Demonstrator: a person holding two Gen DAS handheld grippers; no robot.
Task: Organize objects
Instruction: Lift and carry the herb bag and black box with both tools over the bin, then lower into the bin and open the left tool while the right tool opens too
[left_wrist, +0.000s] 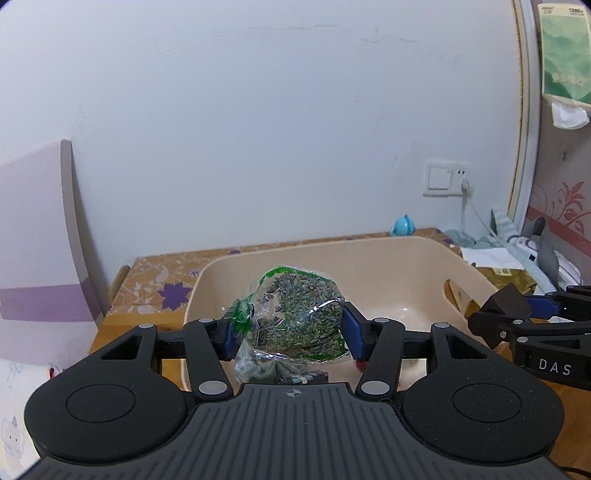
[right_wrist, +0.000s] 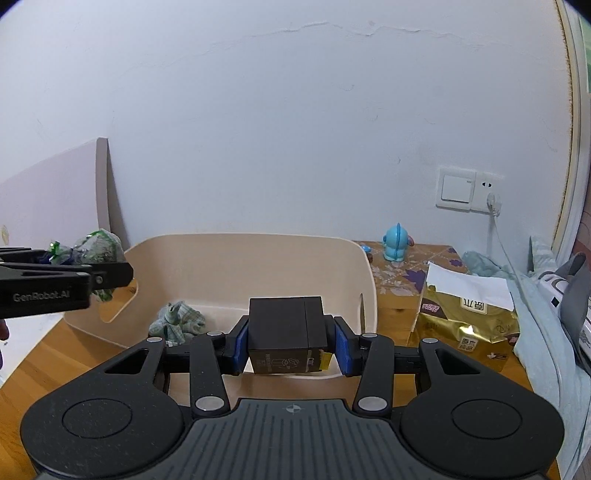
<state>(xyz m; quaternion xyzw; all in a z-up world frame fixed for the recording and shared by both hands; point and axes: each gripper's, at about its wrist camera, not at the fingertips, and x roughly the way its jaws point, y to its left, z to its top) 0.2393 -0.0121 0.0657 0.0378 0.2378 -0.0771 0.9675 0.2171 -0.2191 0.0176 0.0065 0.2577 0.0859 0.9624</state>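
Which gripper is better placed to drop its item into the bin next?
Probably the left. The left gripper holds the herb bag over the bin. The right gripper holds the black box nearer the bin's front rim.

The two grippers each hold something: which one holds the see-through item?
The left gripper: it is shut on a clear plastic bag of dried green herbs. The right gripper holds an opaque black box instead.
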